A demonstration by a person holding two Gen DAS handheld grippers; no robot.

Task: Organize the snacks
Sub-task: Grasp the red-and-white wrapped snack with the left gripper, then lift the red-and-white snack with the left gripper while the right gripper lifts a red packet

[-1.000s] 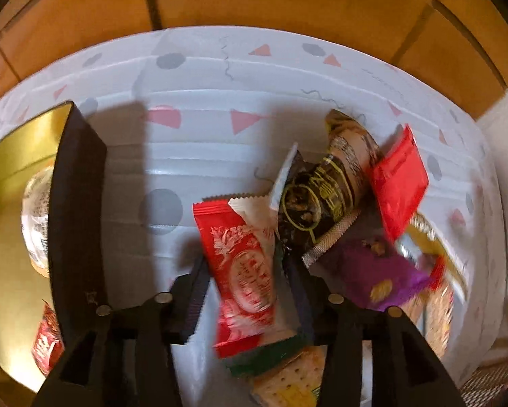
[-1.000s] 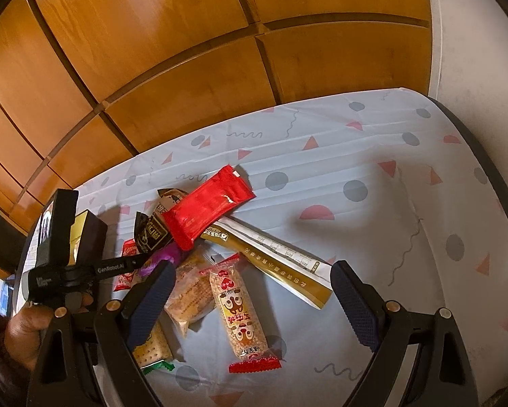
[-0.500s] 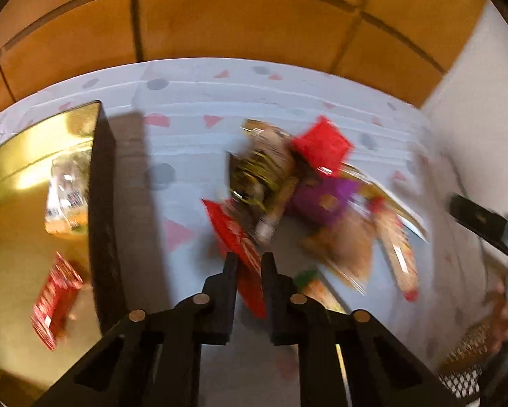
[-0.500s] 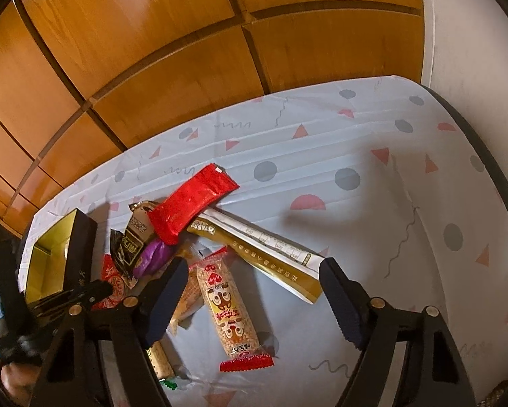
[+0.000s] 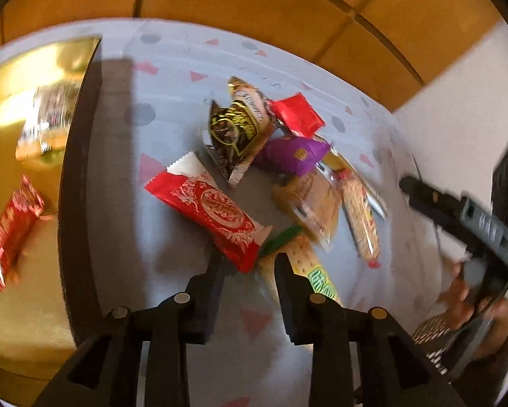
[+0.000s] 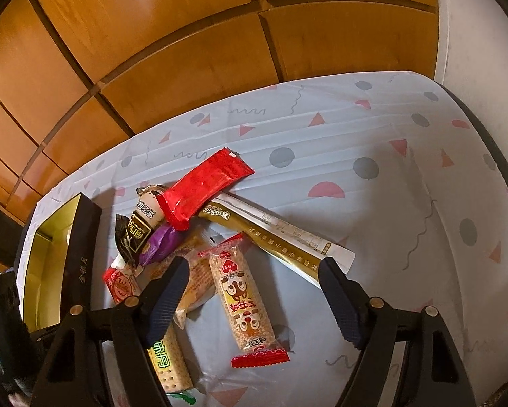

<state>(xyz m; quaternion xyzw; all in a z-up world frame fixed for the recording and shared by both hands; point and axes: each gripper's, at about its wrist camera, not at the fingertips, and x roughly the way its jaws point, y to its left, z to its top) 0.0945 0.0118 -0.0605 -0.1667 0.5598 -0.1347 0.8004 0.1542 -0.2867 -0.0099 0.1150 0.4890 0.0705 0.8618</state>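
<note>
While left claw [image 5: 248, 264] opens, red packet [image 5: 216, 210] between; box rim [image 5: 75, 176] beside

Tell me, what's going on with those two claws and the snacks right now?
Left gripper jaws opening, red patterned packet end between them. Right gripper open, empty, over the snack pile. Gold box holds two packets. Nothing blocking.

Two black plastic claws with brass-coloured pivot screws: left claw [image 5: 248, 266], right claw [image 6: 254, 293] with ribbed dark-blue pads [image 6: 167, 296].
</note>
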